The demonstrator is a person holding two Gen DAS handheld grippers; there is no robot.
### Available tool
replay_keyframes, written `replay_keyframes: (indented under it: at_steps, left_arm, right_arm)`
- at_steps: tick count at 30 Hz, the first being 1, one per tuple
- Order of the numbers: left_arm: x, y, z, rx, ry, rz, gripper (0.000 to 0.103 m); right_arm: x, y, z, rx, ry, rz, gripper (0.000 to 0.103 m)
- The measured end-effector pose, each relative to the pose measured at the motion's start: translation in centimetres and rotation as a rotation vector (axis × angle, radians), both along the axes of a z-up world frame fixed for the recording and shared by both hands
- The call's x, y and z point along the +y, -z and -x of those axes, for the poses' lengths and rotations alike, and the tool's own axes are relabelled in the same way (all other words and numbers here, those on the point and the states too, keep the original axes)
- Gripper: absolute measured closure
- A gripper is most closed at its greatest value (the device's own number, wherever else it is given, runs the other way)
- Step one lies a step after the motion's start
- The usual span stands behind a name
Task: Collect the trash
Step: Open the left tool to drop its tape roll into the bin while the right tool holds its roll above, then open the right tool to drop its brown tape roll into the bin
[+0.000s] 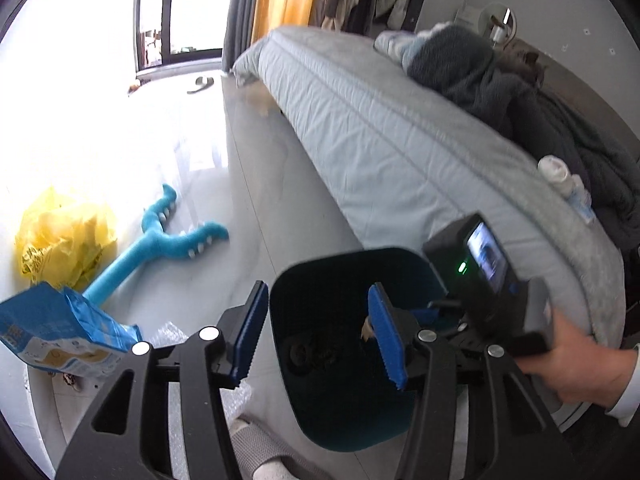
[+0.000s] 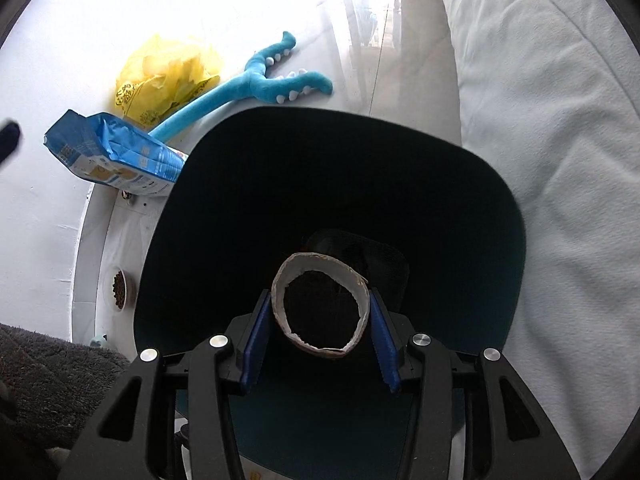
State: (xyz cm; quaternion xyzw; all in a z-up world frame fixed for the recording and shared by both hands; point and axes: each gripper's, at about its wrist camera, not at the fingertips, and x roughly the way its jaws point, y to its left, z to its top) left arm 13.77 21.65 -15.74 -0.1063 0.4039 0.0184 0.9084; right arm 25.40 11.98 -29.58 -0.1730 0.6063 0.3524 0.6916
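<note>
Left wrist view: left gripper (image 1: 320, 334) hangs over the near rim of the dark teal bin (image 1: 340, 400), fingers spread wide, nothing between the blue pads (image 1: 386, 336); it holds nothing and I cannot see it touching the bin. The right gripper's body (image 1: 486, 264), held in the person's hand (image 1: 576, 372), reaches over the bin's far side beside the bed (image 1: 380, 128); a scrap of tan cardboard shows at the bin mouth just behind the left gripper's right pad. On the floor well apart to the left: yellow plastic bag (image 1: 64, 236), blue pouch (image 1: 60, 330), blue plush toy (image 1: 160, 240). Right wrist view: right gripper (image 2: 320, 326) pinches a cardboard tube (image 2: 320, 304) across its sides, open end facing the camera, tube slightly squashed to an oval, pads touching both flanks. Tube sits directly above the bin's open mouth (image 2: 480, 208), dark interior behind it. Step in hand, as I judge it: dropping this piece into the bin. Next move calls for parting the fingers while the tube is well inside the rim so it falls clean, then turning to the remaining litter, likely the yellow bag (image 2: 168, 76) or blue pouch (image 2: 116, 152) by the wall; whether the toy counts as trash is unclear
</note>
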Motion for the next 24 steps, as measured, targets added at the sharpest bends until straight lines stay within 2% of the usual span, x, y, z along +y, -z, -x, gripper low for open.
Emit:
replay_keyframes:
  at_steps: [4, 9, 14, 18, 20, 24]
  left_arm:
    - [0.0, -1.8, 0.3, -0.036, 0.002, -0.008, 0.047]
    - [-0.6, -4.7, 0.9, -0.063, -0.007, -0.060, 0.046]
    - [-1.0, -8.1, 1.4, -0.125, -0.028, -0.060, 0.046]
    - [-1.8, -10.9, 1.1, -0.179, -0.041, -0.099, 0.045]
    - [-2.5, -12.2, 0.8, -0.202, -0.034, -0.101, 0.041]
    - [-4.0, -13.1, -0.1, -0.219, -0.003, -0.114, 0.039]
  right_arm:
    - [0.1, -0.4, 0.3, 0.000, -0.002, -0.003, 0.044]
    - [0.1, -2.0, 0.8, -0.013, -0.012, -0.033, 0.042]
    - [-0.5, -6.0, 1.5, -0.069, -0.029, -0.109, 0.042]
    - [-1.5, -9.1, 1.8, -0.135, -0.049, -0.154, 0.042]
    - [-2.2, -10.7, 2.0, -0.176, -0.057, -0.178, 0.042]
    - [-3.8, -13.2, 1.6, -0.226, -0.050, -0.217, 0.041]
